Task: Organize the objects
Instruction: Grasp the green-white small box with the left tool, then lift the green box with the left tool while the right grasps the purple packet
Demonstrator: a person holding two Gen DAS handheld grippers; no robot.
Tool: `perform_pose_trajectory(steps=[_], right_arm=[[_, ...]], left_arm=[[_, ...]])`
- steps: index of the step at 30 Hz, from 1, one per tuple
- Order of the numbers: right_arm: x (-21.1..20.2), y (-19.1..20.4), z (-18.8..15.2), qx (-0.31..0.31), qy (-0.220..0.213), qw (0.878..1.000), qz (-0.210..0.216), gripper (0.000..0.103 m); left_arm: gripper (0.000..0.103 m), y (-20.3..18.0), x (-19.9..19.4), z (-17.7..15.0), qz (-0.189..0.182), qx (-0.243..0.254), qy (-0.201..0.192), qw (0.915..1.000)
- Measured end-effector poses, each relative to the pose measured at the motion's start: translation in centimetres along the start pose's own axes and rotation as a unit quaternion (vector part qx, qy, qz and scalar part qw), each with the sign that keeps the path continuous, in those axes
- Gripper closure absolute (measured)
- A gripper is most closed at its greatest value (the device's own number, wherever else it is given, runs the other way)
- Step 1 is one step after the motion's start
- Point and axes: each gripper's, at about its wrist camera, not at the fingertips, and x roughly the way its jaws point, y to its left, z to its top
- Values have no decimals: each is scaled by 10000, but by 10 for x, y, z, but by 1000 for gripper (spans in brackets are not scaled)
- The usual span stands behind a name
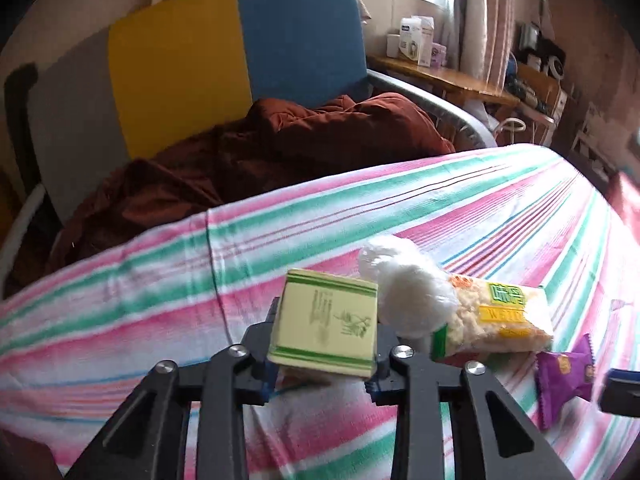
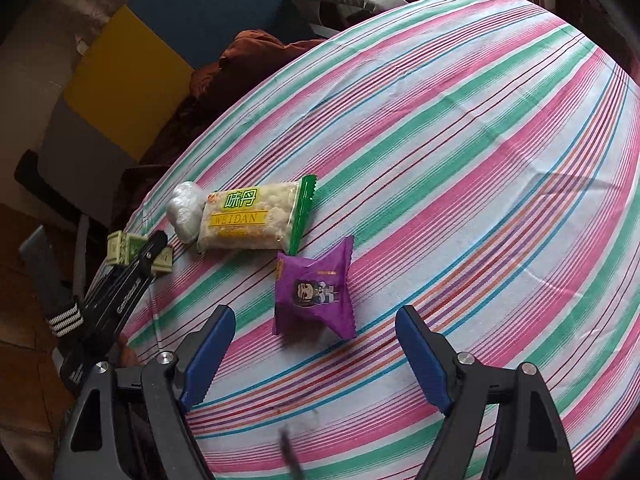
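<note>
My left gripper (image 1: pixel 324 344) is shut on a pale green box (image 1: pixel 326 322) and holds it just above the striped tablecloth (image 1: pixel 460 208); it also shows in the right wrist view (image 2: pixel 138 254) at the table's left edge. Beside the box lie a white plastic-wrapped lump (image 1: pixel 404 286) and a rice-cracker packet (image 1: pixel 496 320), seen in the right wrist view too (image 2: pixel 252 220). A purple snack packet (image 2: pixel 316 292) lies just ahead of my right gripper (image 2: pixel 316 344), which is open and empty above the cloth.
The round table's cloth (image 2: pixel 480 140) spreads to the right. Behind the table stands a grey, yellow and blue chair (image 1: pixel 180 64) with a rust-brown blanket (image 1: pixel 280 148). A wooden shelf with boxes (image 1: pixel 420 40) stands by the window.
</note>
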Motion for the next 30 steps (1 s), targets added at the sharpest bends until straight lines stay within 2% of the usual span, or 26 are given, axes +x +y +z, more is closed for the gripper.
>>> perform_pose_trajectory(steps=[5, 13, 17, 23, 30], right_arm=[[0, -5, 3, 74, -30, 9999, -70, 19], [1, -26, 8, 631, -17, 9979, 120, 19], [2, -32, 11, 792, -48, 9968, 121, 19], [7, -21, 11, 571, 16, 9983, 125, 19], [12, -6, 11, 206, -72, 9998, -9, 19]], left_arm=[[73, -8, -13, -16, 127, 34, 127, 9998], [73, -29, -47, -55, 54, 3, 301, 9995], [73, -47, -71, -83, 24, 167, 306, 9994], [73, -63, -102, -126, 148, 268, 0, 9995], [73, -53, -98, -135, -48, 8, 103, 9999]])
